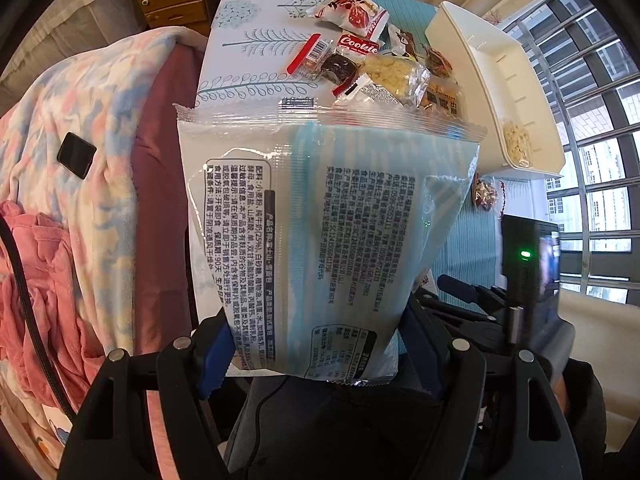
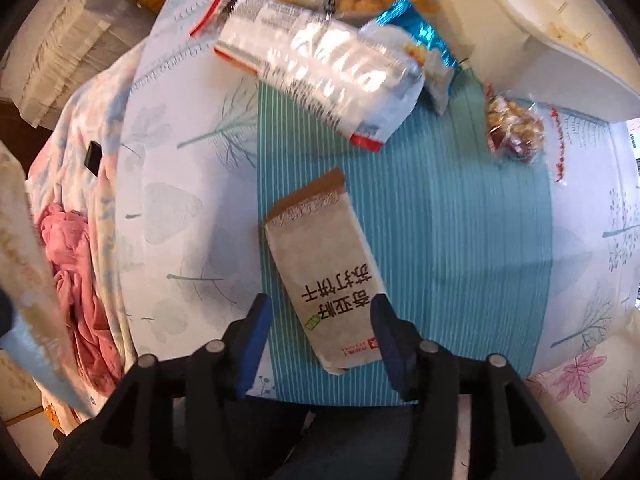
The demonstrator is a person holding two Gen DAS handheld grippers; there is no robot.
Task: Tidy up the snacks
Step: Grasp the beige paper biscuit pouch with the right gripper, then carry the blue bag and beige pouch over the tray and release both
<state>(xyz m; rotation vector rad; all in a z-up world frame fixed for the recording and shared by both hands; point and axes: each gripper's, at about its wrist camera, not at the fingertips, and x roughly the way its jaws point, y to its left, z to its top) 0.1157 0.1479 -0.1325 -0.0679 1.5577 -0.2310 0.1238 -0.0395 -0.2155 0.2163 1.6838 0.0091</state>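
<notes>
My left gripper (image 1: 316, 316) is shut on the lower end of a large pale blue and white snack bag (image 1: 320, 200), held above the table with its printed back to the camera. That bag shows blurred at the left edge of the right wrist view (image 2: 28, 260). My right gripper (image 2: 320, 300) points down over a grey soda cracker packet (image 2: 316, 248) lying flat on the teal striped cloth (image 2: 440, 220). Its jaws are open and straddle the packet's near end; the left pad stands clear of it.
A pile of small snacks (image 1: 360, 60) lies at the table's far end beside a white bin (image 1: 492, 80) holding one pale snack. A silvery packet (image 2: 320, 64), a blue packet (image 2: 424, 44) and a nut sweet (image 2: 514, 128) lie beyond the crackers. A blanket (image 1: 80, 120) covers the bed on the left.
</notes>
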